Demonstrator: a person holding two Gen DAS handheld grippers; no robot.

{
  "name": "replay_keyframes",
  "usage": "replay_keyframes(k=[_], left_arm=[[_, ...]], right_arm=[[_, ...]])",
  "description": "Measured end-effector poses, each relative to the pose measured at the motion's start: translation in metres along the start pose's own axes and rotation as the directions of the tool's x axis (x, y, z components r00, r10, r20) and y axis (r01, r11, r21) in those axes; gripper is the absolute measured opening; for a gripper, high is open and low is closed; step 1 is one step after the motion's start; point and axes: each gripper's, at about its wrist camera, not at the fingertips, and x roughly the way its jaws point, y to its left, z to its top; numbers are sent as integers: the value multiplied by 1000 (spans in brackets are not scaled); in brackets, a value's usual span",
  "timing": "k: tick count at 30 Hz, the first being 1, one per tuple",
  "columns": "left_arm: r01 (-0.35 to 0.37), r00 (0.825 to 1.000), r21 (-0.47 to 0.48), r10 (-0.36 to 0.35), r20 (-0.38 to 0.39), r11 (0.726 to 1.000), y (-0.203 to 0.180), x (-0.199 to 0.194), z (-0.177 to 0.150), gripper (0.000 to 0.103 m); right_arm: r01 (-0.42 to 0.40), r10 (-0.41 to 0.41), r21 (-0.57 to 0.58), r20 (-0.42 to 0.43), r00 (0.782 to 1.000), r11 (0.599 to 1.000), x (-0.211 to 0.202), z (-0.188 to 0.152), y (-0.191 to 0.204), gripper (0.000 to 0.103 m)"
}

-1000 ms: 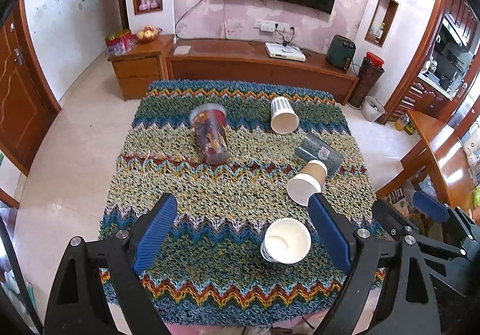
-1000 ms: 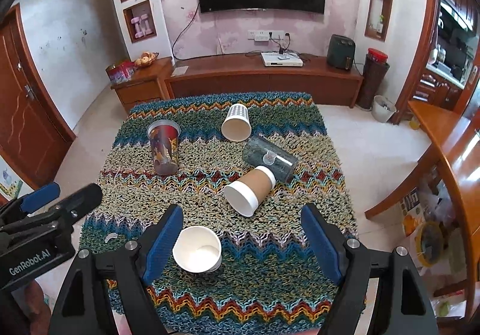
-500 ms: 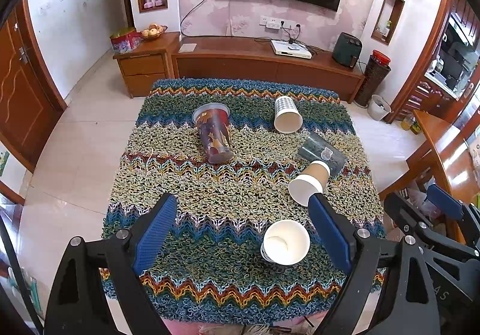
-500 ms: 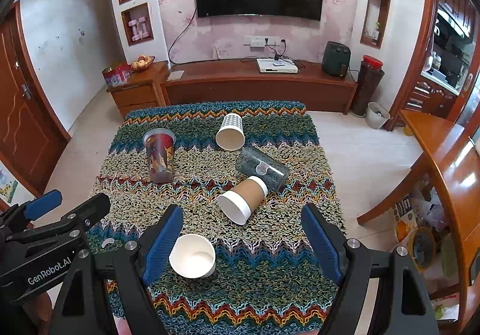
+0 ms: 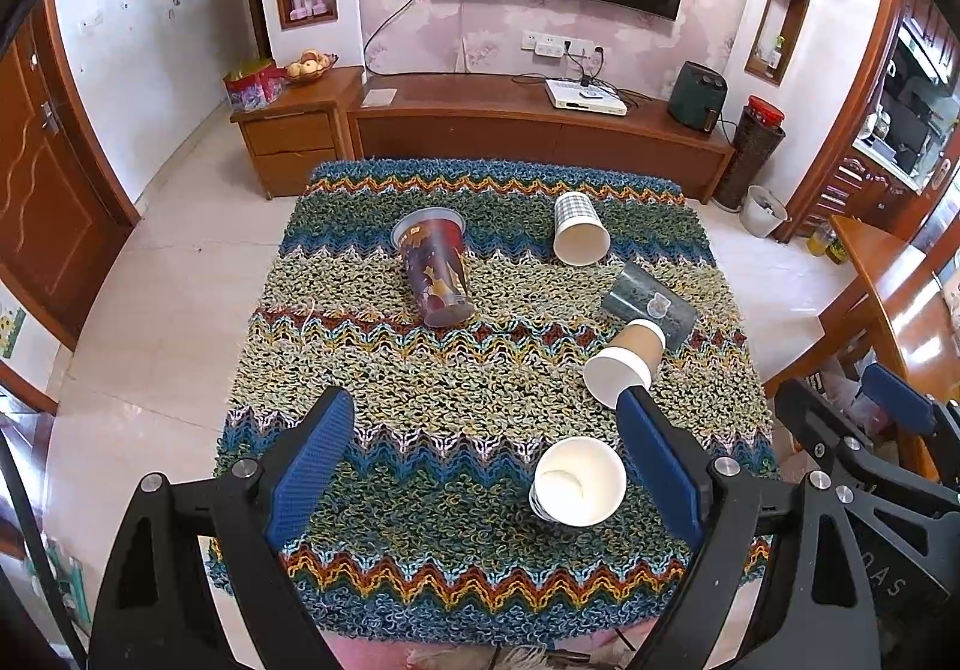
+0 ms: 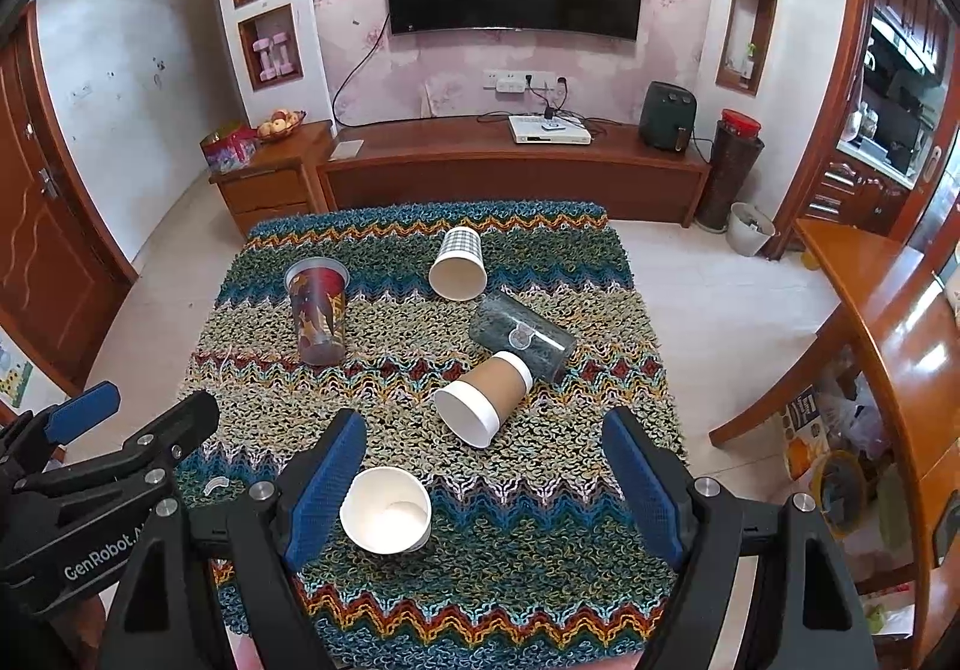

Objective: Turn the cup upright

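Observation:
Several cups lie on a knitted zigzag cloth [image 5: 420, 418] over a table. A white paper cup [image 5: 577, 481] lies on its side near the front, mouth toward me; it also shows in the right wrist view [image 6: 387, 511]. A brown-sleeved cup [image 6: 483, 397], a dark clear cup [image 6: 521, 337] and a checked cup [image 6: 458, 265] lie on their sides. A red printed cup [image 6: 318, 310] stands upright at the left. My left gripper [image 5: 489, 466] is open and empty above the front of the table. My right gripper [image 6: 486, 481] is open and empty beside it.
A wooden TV cabinet [image 6: 510, 178] stands beyond the table's far edge. A wooden side table [image 6: 888, 310] and a chair stand to the right. Tiled floor [image 5: 150, 310] surrounds the table at the left.
Both grippers have drawn back and up a little, so the table looks smaller. The cups have not moved. Both grippers stay open.

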Motion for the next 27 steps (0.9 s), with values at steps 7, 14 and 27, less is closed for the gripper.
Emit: replay_keyframes(k=[7,14,27], left_arm=[[-10,1000,13,10,8,1000,-1,1,-1,91],[-19,1000,24,19,19,1000,-2,1,-1,91],[-22,999,27,21,30,999,-2,-1,-2,91]], right_arm=[[15,-15,-1,8,1000,1000,-1,2,1,82],[22,-22,-1,11,1000,1000,-2,2,1,82],[29,-29,-4,20,999,1000,-5,2,3,82]])
